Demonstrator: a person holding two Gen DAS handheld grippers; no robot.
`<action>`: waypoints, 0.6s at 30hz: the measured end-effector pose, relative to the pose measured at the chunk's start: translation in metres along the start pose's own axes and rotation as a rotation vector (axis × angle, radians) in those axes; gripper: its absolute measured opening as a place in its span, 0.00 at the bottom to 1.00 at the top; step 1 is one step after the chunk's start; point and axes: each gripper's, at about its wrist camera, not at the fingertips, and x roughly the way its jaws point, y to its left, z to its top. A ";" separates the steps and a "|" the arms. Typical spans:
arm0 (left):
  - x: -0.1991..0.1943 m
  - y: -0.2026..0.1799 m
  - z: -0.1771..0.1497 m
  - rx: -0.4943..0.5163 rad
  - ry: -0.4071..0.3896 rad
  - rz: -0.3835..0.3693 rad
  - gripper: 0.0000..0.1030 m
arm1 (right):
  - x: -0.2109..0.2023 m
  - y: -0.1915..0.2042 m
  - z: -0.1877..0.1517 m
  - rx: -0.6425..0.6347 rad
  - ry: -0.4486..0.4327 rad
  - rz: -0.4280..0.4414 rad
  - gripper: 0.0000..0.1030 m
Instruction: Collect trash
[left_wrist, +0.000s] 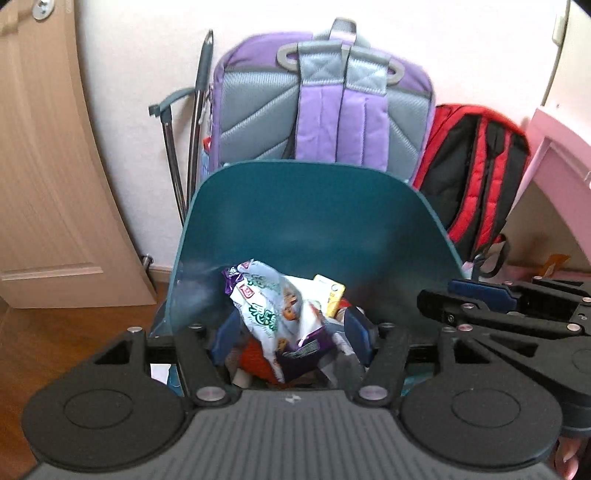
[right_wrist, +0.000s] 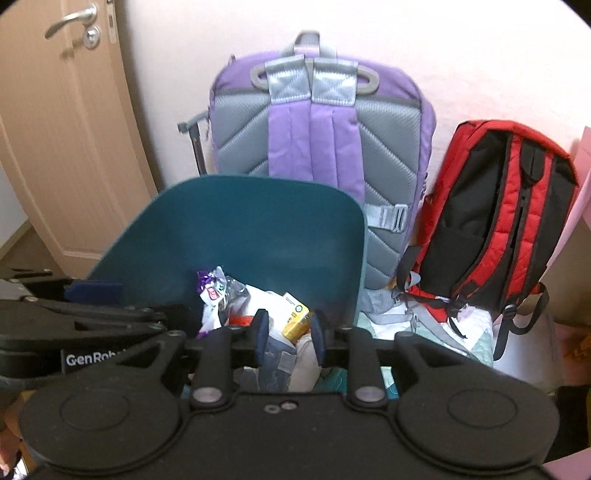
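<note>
Trash (left_wrist: 273, 314) is seen heaped in the teal dustpan (left_wrist: 306, 218), directly ahead of both tools and below their tips. The left tool (left_wrist: 291, 332) is held wide, its fingers straddling the wrappers; whether anything is gripped cannot be told. The right tool (right_wrist: 290, 330) stands narrower, astride the yellow carton (right_wrist: 295, 319). The left is judged nearer the heap.
</note>
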 end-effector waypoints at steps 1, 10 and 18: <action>-0.005 -0.001 -0.001 -0.003 -0.010 -0.001 0.64 | -0.006 0.000 -0.001 -0.001 -0.009 0.002 0.26; -0.066 -0.006 -0.021 -0.021 -0.116 -0.041 0.71 | -0.069 0.000 -0.019 0.017 -0.097 0.031 0.31; -0.110 -0.014 -0.049 -0.008 -0.175 -0.066 0.74 | -0.118 0.001 -0.041 0.013 -0.161 0.067 0.37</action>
